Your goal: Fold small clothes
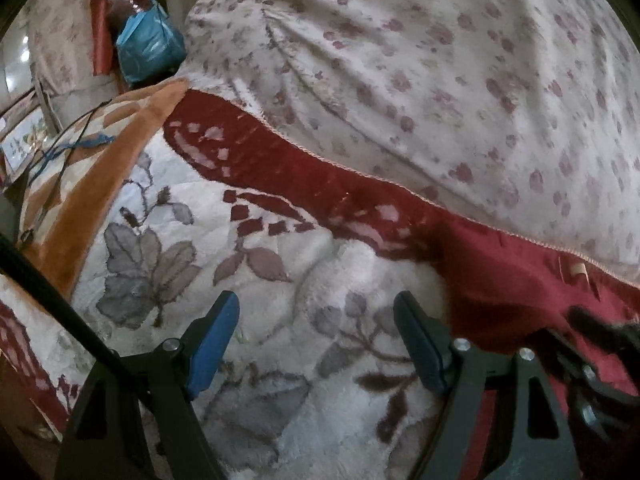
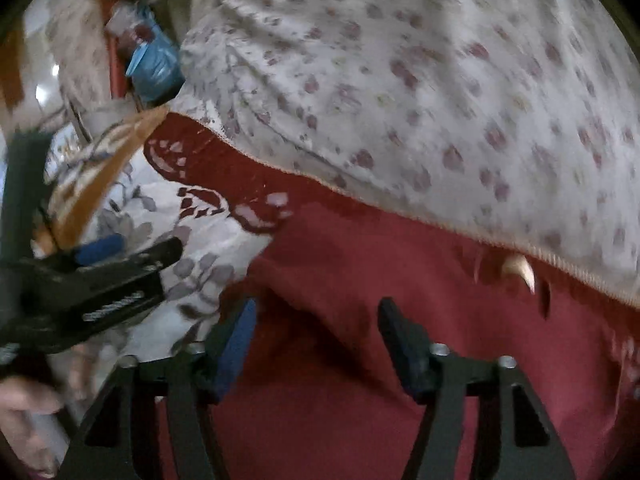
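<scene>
A plain dark red garment [image 2: 360, 280] lies crumpled on a white fluffy blanket with grey leaves and a red border [image 1: 280, 280]; a pale tag [image 2: 520, 268] shows on its far edge. In the left wrist view its edge [image 1: 500, 292] lies to the right. My right gripper [image 2: 320, 340] hovers over the red cloth, open, with nothing pinched between its blue pads [image 2: 236, 340]. My left gripper [image 1: 316, 340] stands open over the bare white blanket, left of the garment; from the right wrist it appears as a blurred left gripper [image 2: 120, 276]. The blurred right gripper [image 1: 592, 344] shows at the right edge.
A white sheet with pink flowers [image 1: 440, 80] bulges behind the blanket. An orange-brown blanket [image 1: 100, 184] lies at the left, with a blue plastic bag [image 1: 148, 40] beyond it. A black cable [image 1: 52, 292] crosses the lower left. A hand [image 2: 24, 412] holds the left tool.
</scene>
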